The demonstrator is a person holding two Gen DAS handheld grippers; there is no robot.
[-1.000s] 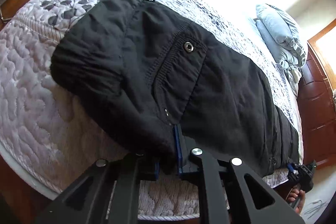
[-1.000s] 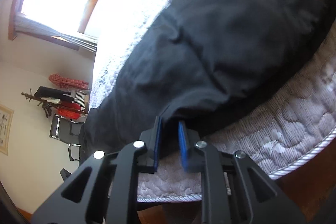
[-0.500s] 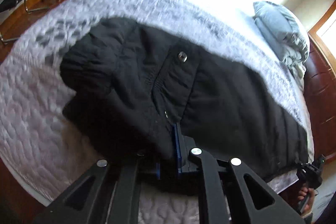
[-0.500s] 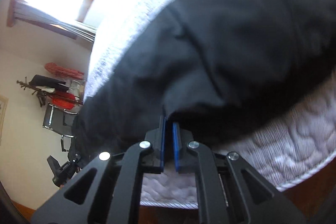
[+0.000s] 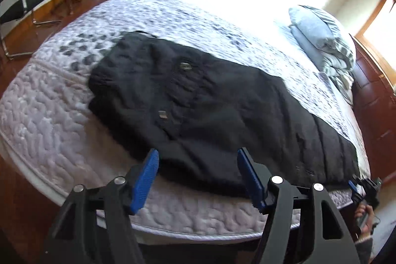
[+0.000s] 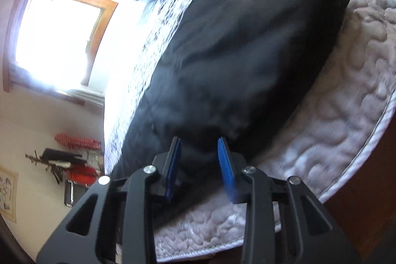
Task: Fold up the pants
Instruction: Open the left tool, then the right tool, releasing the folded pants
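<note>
You are holding the left gripper (image 5: 198,176) with its jaws spread wide and nothing between the blue pads (image 5: 144,183). The black pants (image 5: 210,110) are lying flat along the near side of the quilted bed (image 5: 42,115), stretching lengthwise from the foot end toward the folded grey bedding (image 5: 319,41) at the head end. The near edge of the pants is sitting just ahead of the left gripper's fingertips, spanning the gap between them, and the pads are not clamping the cloth. A metal snap (image 5: 184,66) is showing on the upper surface of the pants. At the far end of the pants, the right gripper (image 5: 363,187) is visible at the mattress edge, held in your right hand (image 5: 365,214). In the right wrist view, you are holding the right gripper (image 6: 200,162) with its jaws likewise parted and holding nothing. The pants (image 6: 247,53) are running away from it along the bed (image 6: 346,103), and the nearest edge of the fabric is lying just ahead of the blue pads (image 6: 173,165); whether the cloth is touching them cannot be told through the motion blur. A window (image 6: 57,29) is glaring brightly on the far wall, and a rack of clothes (image 6: 71,165) is standing beyond the bed.
</note>
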